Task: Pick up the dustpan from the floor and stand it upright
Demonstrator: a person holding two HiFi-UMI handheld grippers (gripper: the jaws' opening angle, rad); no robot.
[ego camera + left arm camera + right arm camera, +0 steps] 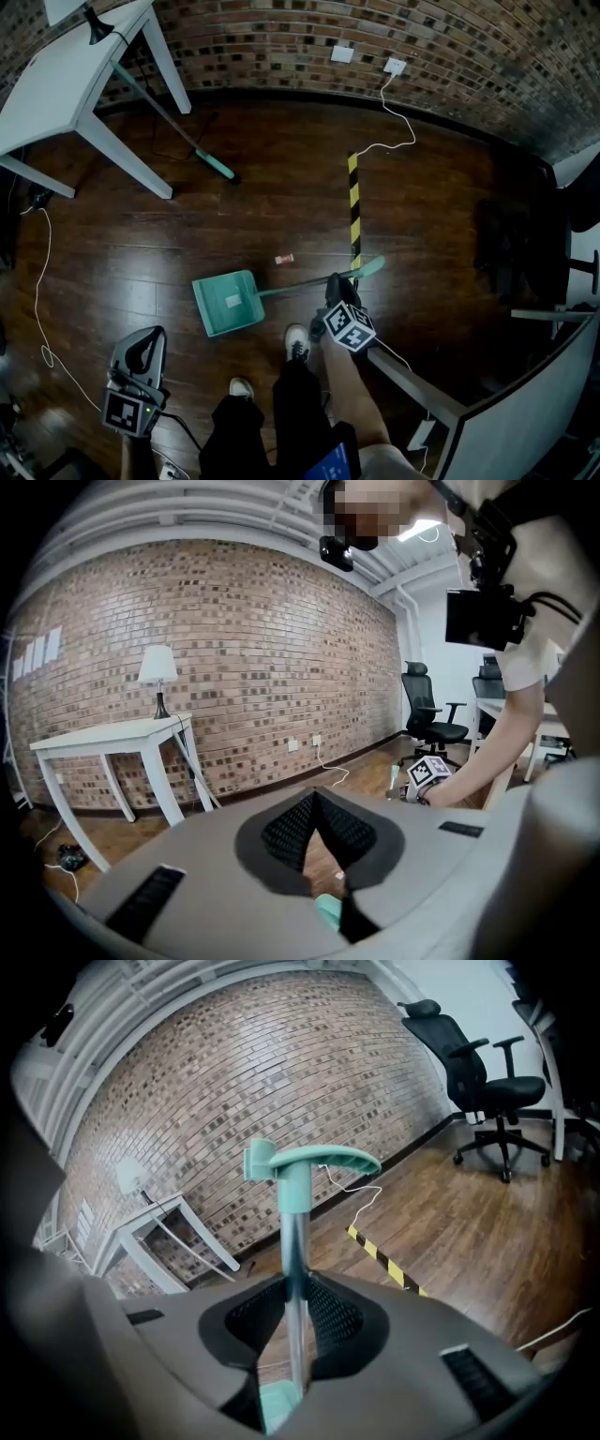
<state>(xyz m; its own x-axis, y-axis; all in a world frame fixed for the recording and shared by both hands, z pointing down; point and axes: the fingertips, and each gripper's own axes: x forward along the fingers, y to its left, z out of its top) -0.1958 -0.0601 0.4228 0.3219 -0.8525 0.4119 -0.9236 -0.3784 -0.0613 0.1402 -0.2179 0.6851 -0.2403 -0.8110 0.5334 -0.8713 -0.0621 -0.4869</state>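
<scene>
**Right jaws on the shaft; pan out at nine o'clock**

Your right gripper (336,284) sits closest under you, just ahead of your shoes (297,342), and its jaws are clenched on the metal shaft (297,1269) of the dustpan (228,302). Look along that gripper's own view: the shaft runs straight between the pads toward twelve o'clock, with the teal grip (309,1162) on top and a sliver of teal low at six. From your head, the long axis lies nearly flat over the floorboards (422,216), pan end at nine o'clock of the jaws, grip out past them at two. You're holding nearer the grip, so the bulky end is the far one; whether the pan's edge touches the boards, I can't tell from up here. Your left gripper (145,349) is down at seven o'clock, well apart from the pan, jaws pressed together on nothing; so the right hand is in charge. My read: the coming move swings that axis from lying to standing, grip up over the pan, base planted on the wood; watch for the pan twisting round the shaft as it comes.
</scene>
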